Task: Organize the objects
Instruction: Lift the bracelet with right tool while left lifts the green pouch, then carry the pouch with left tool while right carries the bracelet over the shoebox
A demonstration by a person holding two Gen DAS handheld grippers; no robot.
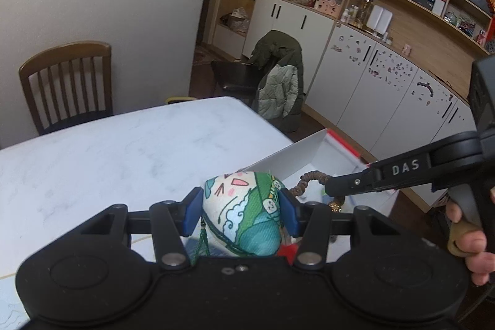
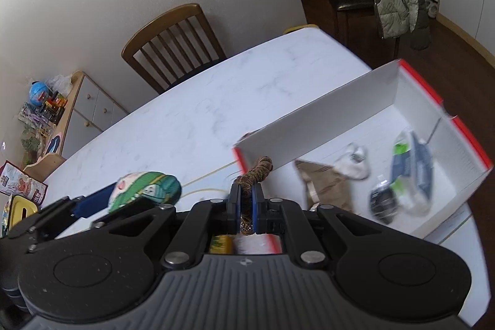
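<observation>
Both grippers hold items above the counter (image 2: 216, 113)
Left gripper (image 1: 241, 211) fingers clamp the printed sachet (image 1: 244, 212); right gripper (image 2: 246, 206) fingers pinch the brown scrunchie (image 2: 256, 170); white box (image 2: 309, 119) at 2 o'clock

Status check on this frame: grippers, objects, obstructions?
Left gripper shut on pouch. Right gripper shut on cord. Box open ahead, partly filled; nothing blocking.
</observation>
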